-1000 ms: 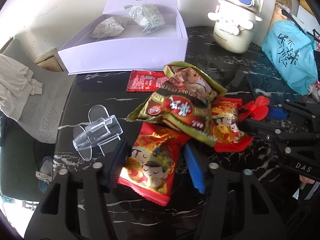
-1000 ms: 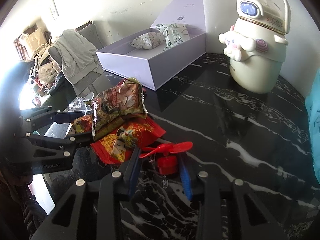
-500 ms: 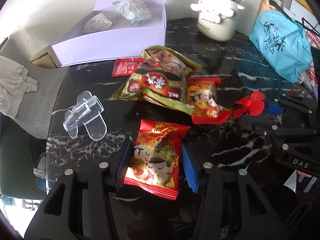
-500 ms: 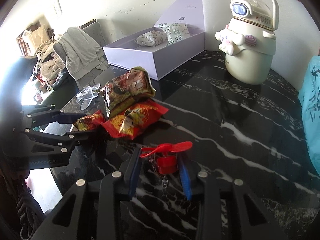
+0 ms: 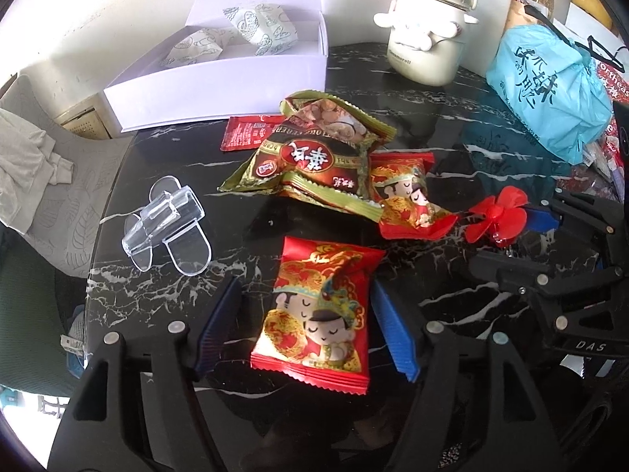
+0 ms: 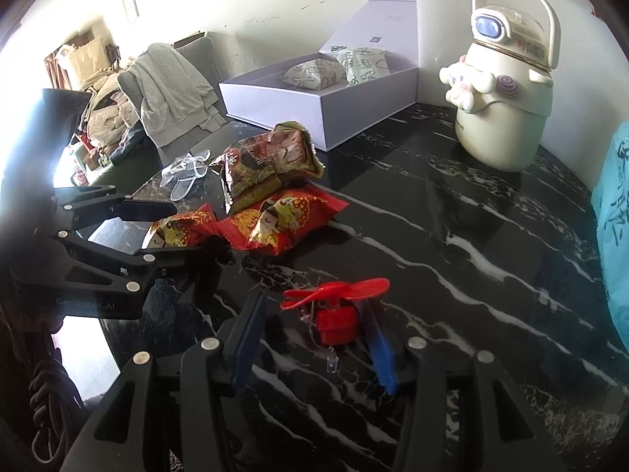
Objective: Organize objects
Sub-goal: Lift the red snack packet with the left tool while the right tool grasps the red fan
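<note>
A: How does the left gripper (image 5: 304,328) stand?

B: Its jaws are opening. The ribbed blue pads (image 5: 220,324) stand apart from the red snack packet (image 5: 320,312), which lies flat between them on the table, released. The packet is glossy foil, rectangular, with crimped sawtooth ends and 2 cartoon figures printed on it.

A: And the right gripper (image 6: 314,338)?

B: Also opening. The red toy fan (image 6: 334,308) sits between its pads on the table; the pad on the left is clear of it, and whether the right-hand pad touches I cannot tell. The fan is hard plastic: a boxy body under flat, rounded blades.

A: What lies further out from the left gripper?

B: Just ahead, a second red packet (image 5: 409,196), crumpled, touching a bigger green-and-brown foil bag (image 5: 310,157). Ahead to the left, 2 clear plastic clips (image 5: 167,224) with rounded tabs. Beyond the bag, a flat red sachet (image 5: 249,133), then an open white cardboard box (image 5: 220,82) holding 2 patterned pouches (image 5: 236,35).

A: The surface?

B: Polished black marble table (image 6: 452,236) with white veins. Far ahead of the right gripper stands a smooth cream bottle (image 6: 503,90) with a loop handle and a puppy figure.
</note>
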`<state>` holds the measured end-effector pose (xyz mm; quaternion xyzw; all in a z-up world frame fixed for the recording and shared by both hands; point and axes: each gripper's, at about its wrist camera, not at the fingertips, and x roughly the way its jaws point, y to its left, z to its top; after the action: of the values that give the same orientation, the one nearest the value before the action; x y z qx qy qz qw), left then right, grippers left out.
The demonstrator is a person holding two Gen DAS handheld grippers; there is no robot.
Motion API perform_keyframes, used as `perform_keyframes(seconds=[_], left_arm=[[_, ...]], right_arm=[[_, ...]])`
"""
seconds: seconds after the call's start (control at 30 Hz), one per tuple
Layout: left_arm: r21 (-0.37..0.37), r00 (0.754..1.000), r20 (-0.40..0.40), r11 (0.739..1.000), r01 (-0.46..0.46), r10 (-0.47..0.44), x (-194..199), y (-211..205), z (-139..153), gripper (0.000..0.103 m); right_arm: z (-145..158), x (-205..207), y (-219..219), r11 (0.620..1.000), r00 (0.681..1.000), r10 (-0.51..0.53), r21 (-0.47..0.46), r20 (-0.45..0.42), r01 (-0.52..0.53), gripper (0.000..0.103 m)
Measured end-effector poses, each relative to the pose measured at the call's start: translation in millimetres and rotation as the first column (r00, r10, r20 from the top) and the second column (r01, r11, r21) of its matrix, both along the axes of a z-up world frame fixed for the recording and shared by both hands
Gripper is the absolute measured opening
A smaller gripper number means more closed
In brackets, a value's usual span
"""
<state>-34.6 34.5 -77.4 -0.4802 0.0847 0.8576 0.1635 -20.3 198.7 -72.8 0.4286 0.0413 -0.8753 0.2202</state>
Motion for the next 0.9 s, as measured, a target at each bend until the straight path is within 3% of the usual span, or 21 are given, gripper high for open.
perform_keyframes(seconds=[0.17, 0.23, 0.27, 0.3, 0.33, 0.57, 0.9], left_arm=[[0.007, 1.0, -0.001, 1.0, 0.018, -0.018, -0.3, 0.0, 0.7, 0.066], [0.007, 1.0, -0.003, 1.0, 0.009, -0.009, -0.4, -0.4, 1.6, 0.057], [0.008, 1.0, -0.004, 1.0, 0.007, -0.007, -0.2, -0.3, 2.3, 0.053], [0.008, 1.0, -0.004, 1.0, 0.006, -0.006, 0.0, -0.6, 3.0, 0.044], [0.007, 1.0, -0.001, 1.0, 0.003, -0.003, -0.1, -0.7, 3.5, 0.043], [0.022, 1.0, 0.02, 1.0, 0.003, -0.003, 1.1, 2.2, 7.6, 0.04], [0.022, 0.999, -0.037, 1.0, -0.004, 0.004, 6.9, 1.4, 35.5, 0.04]], right_arm=[[-0.8, 1.9, -0.7, 1.0, 1.0, 0.002, 0.005, -0.011, -0.002, 0.051], [-1.2, 2.2, -0.9, 1.0, 1.0, 0.004, 0.006, -0.013, -0.004, 0.051], [-1.1, 2.5, -1.0, 1.0, 1.0, 0.005, 0.009, -0.015, -0.005, 0.047], [-1.1, 3.0, -1.0, 1.0, 1.0, 0.003, 0.014, -0.019, -0.003, 0.04], [-1.0, 3.0, -0.7, 1.0, 1.0, 0.0, 0.023, -0.024, 0.001, 0.026], [2.4, 1.2, 3.4, 1.0, 1.0, 0.007, -0.027, 0.002, -0.007, 0.026], [26.8, 6.7, -1.8, 0.998, 0.997, 0.052, -0.026, -0.053, -0.053, 0.026]])
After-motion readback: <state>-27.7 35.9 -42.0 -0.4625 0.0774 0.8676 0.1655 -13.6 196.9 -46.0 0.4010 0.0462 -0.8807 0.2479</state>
